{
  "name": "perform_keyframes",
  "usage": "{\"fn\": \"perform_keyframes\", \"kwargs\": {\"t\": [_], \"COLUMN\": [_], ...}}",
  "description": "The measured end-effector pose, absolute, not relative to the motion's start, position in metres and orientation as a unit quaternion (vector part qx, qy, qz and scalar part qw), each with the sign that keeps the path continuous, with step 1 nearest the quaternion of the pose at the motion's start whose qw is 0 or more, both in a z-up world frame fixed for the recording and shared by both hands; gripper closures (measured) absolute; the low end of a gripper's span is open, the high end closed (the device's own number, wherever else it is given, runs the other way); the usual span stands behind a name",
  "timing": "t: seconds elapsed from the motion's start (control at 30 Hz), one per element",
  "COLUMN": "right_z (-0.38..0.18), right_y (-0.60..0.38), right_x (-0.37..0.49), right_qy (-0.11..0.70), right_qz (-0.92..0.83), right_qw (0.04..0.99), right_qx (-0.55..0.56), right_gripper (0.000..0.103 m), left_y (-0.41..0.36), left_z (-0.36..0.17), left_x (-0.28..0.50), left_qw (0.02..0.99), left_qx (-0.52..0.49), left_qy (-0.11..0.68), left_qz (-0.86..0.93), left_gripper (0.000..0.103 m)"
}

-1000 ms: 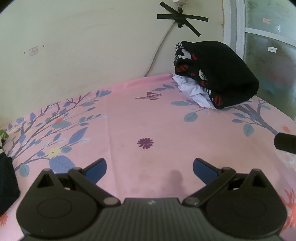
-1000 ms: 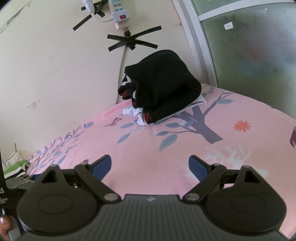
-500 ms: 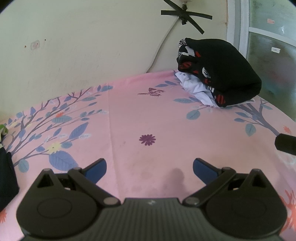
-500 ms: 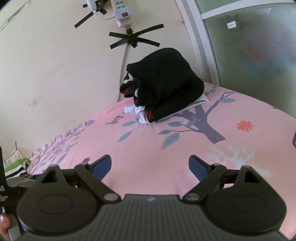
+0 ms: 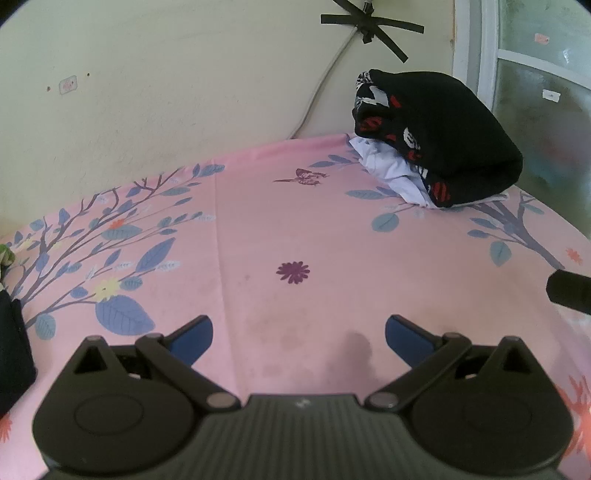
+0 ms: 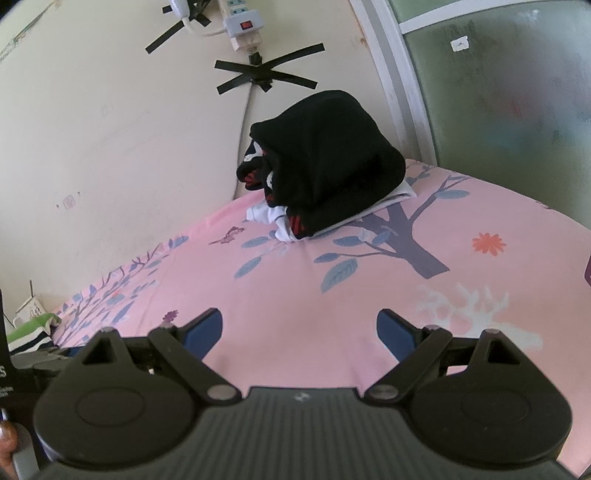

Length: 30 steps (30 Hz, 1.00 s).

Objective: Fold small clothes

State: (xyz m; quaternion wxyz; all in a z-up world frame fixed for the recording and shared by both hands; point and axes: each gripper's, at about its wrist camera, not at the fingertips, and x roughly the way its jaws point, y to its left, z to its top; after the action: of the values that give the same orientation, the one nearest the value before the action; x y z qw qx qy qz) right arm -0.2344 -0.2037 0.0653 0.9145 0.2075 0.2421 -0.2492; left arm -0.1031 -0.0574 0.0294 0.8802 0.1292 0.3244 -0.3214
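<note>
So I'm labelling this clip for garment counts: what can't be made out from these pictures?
- Clothes stack by the wall: the black top piece hides how many garments lie under it, in both views.
- Dark item, left wrist view: cut off by the left edge.
- Striped green cloth, right wrist view: small, partly behind the left tool.
- Right tool, left wrist view: only a dark tip shows.

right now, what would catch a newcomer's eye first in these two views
The pile of folded clothes, black on top with a white garment beneath, sits in the far corner of the pink floral sheet, by the wall and window. Above it, black tape crosses hold a power strip and cable to the wall. Both the left gripper and right gripper hover open and empty.
</note>
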Motion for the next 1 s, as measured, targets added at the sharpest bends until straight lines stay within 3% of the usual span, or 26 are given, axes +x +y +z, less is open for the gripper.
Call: {"fn": "perform_keyframes", "kwargs": {"t": [1.0], "right_z": [0.0625], "right_y": [-0.2020], "right_x": [-0.2356], "right_qy": [0.243], "right_qz": [-0.251], "right_qw": [0.913], "right_qx": [0.211], "right_gripper": [0.019], "left_y": [-0.0574], "left_z": [0.0263], "left_x": [-0.0981], "left_qw": [0.879], "left_qx": [0.128], "left_qy": [0.338], "left_qz": [-0.310], "left_gripper": [0.000]}}
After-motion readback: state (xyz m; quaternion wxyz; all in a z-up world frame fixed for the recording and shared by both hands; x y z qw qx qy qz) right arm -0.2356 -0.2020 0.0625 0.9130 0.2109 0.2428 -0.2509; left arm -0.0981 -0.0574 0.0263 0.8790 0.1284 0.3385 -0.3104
